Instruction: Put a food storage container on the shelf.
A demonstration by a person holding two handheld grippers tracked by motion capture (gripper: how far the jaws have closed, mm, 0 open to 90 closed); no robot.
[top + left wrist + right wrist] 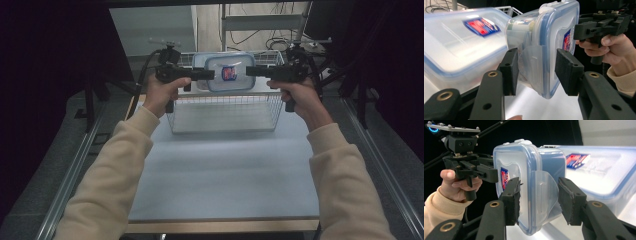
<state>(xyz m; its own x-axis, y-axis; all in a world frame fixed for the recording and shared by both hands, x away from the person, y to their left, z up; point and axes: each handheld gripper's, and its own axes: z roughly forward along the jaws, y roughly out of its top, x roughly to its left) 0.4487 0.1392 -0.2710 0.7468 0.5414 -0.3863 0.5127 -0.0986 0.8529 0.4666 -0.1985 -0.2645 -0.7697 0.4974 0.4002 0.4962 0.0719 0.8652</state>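
High view showed me both grippers, left gripper [210, 74] and right gripper [250, 71], half-closed on the lidded container [226, 72], held over the wire basket [225, 119]; next I judged a level carry clear of its far edge.

A clear plastic food container [224, 73] with a blue-rimmed snap lid and a red-and-blue label hangs in the air above the wire basket [225, 114], lid towards the camera, clasped at both ends.

A wire basket [225, 112] stands at the far middle of the table [220, 175]. A second lidded box [459, 45] fills the left of the left gripper view. Cables [260, 35] lie top centre.
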